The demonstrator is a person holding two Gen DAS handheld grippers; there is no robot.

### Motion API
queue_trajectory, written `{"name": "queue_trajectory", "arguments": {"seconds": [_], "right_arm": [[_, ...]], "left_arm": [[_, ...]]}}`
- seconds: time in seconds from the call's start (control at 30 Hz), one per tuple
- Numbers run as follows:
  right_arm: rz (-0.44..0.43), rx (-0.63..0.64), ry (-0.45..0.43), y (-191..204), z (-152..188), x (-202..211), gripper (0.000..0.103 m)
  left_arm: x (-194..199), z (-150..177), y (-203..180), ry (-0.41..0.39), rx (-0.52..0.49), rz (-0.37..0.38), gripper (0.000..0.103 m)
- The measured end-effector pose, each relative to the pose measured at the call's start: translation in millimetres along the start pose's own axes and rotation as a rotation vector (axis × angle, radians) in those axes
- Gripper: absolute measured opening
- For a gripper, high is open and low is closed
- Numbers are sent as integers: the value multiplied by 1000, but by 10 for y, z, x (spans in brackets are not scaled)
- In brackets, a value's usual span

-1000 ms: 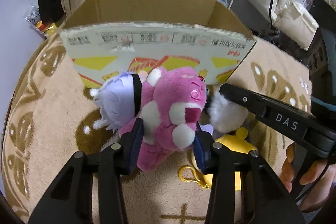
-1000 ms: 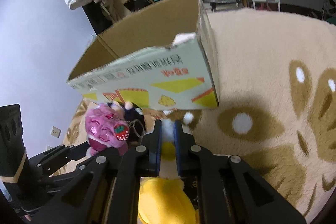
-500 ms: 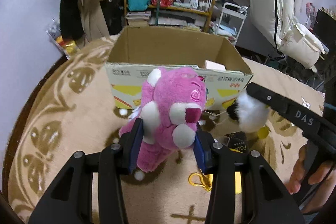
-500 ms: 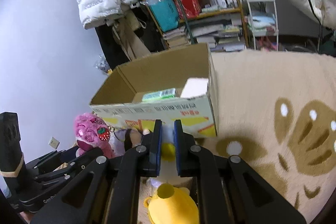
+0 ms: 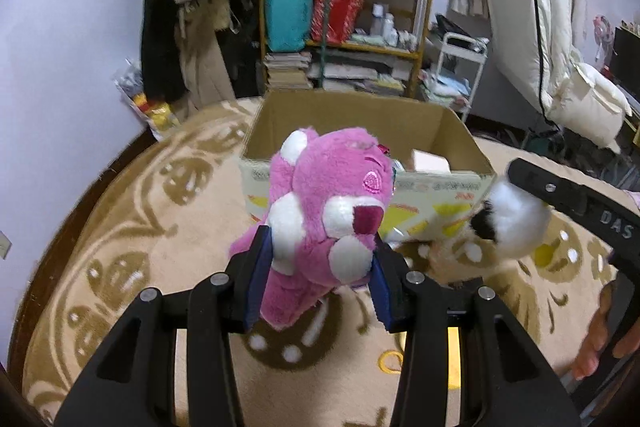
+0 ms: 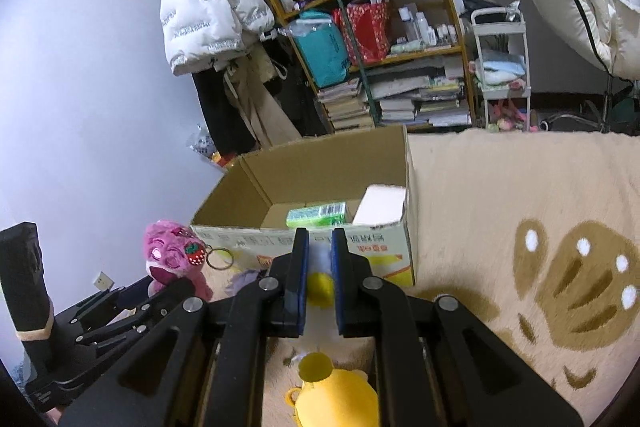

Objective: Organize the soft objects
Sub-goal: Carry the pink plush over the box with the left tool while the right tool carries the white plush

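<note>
My left gripper (image 5: pixel 318 259) is shut on a pink plush bear (image 5: pixel 328 215) and holds it up in the air in front of an open cardboard box (image 5: pixel 360 119). The bear also shows in the right wrist view (image 6: pixel 174 259) with a strawberry tag and key ring. My right gripper (image 6: pixel 319 259) is shut on a white fluffy plush (image 5: pixel 516 223) with a yellow part (image 6: pixel 320 285), held above the rug near the box's front right corner. The box (image 6: pixel 320 171) holds a green pack (image 6: pixel 316 214) and a white box (image 6: pixel 380 205).
A yellow plush (image 6: pixel 336 397) and a pale purple plush (image 6: pixel 246 277) lie on the tan patterned rug (image 6: pixel 520 207) in front of the box. Behind the box stand a cluttered shelf (image 5: pixel 344 27), hanging coats (image 6: pixel 212 11) and a white trolley (image 6: pixel 500 67).
Both grippers have risen and drawn back from the box with their plush toys. The box looks smaller and its inside has come into view. The purple plush stayed on the rug.
</note>
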State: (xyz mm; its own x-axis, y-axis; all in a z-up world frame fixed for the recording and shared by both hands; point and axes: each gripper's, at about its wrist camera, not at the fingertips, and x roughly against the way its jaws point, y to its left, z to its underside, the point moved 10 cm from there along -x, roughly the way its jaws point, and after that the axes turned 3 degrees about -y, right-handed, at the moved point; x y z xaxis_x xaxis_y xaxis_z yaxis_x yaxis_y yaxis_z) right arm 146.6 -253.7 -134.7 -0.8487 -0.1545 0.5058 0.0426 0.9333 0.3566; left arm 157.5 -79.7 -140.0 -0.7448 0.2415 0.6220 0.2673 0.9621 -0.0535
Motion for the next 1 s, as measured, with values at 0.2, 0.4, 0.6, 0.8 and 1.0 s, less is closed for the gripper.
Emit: {"name": "queue_trajectory", "arguments": {"seconds": [0.2,0.4,0.6,0.8,1.0], "right_arm": [[-17,15,-51,76,-155,135,11],[-25,38,-97,178,-365,199,11],[-43,70,-127,281,-593,156,11],[-67,70,-137,316,-778,44,11],[-76,119,-151,410,-991,-81,11]], "left_arm": [[148,-224,104,-97,-17,-72,43],[225,-462,87,-169,-44,-91,43],[202,-725,35,-220,-57,-87,43],[80,-960,8,-248,-83,-94,43],[-59,-1172,38,-278,-97,-110,43]]}}
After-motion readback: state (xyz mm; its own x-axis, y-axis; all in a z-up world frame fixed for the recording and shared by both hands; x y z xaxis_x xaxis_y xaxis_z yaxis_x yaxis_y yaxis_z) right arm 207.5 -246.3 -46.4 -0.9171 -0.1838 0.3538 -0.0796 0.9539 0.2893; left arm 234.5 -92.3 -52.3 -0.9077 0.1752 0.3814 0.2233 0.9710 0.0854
